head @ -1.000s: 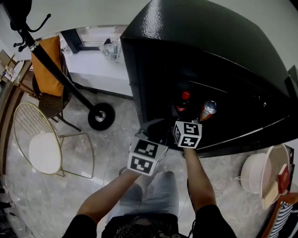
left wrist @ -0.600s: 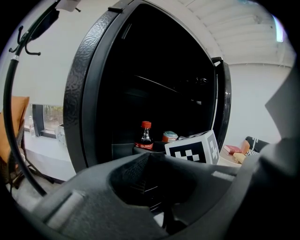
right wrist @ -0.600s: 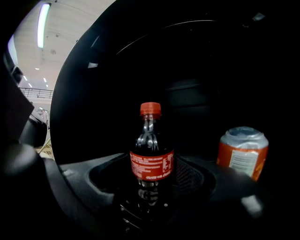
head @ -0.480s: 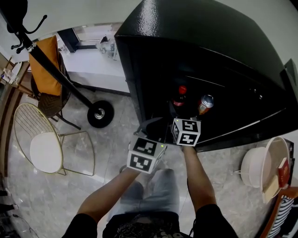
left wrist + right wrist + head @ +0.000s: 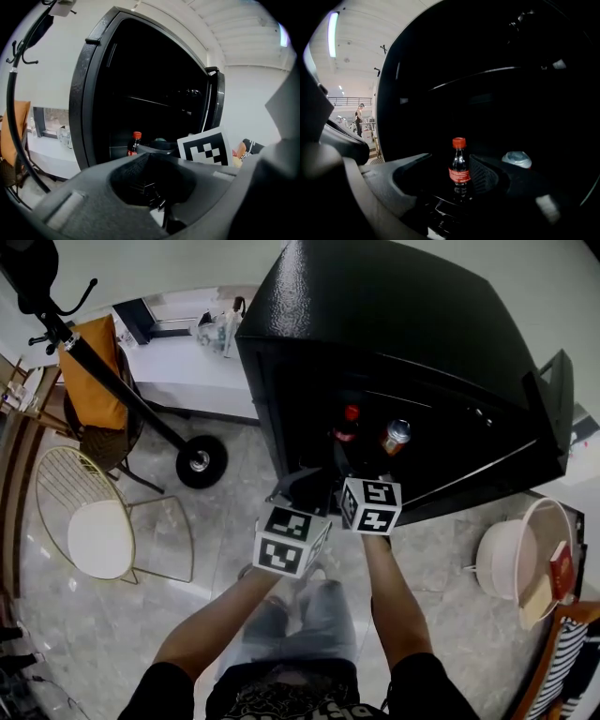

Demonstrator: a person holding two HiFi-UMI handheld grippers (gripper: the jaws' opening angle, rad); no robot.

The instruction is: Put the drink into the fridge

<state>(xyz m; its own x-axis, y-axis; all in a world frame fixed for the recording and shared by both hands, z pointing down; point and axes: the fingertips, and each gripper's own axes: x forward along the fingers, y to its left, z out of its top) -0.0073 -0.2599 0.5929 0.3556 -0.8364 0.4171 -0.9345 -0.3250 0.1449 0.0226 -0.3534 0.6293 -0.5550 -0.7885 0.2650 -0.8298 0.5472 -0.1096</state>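
A small cola bottle (image 5: pixel 345 425) with a red cap stands upright on a shelf inside the open black fridge (image 5: pixel 394 324). It also shows in the right gripper view (image 5: pixel 459 171) and the left gripper view (image 5: pixel 134 144). My right gripper (image 5: pixel 345 465) hangs just outside the fridge opening, in line with the bottle. Its jaws (image 5: pixel 449 159) are closing, and the bottle stands beyond them, untouched. A can (image 5: pixel 395 436) stands to the right of the bottle. My left gripper (image 5: pixel 298 482) is lower left of the right one, tips together (image 5: pixel 147 154), holding nothing.
The fridge door (image 5: pixel 553 390) is swung open at the right. A coat stand (image 5: pixel 200 462) and a gold wire chair (image 5: pixel 94 531) are on the floor to the left, in front of a white counter (image 5: pixel 187 371). A white basin (image 5: pixel 516 563) sits at the lower right.
The right gripper has drawn back a little from the bottle, which stays standing on the shelf. The left gripper has hardly moved.
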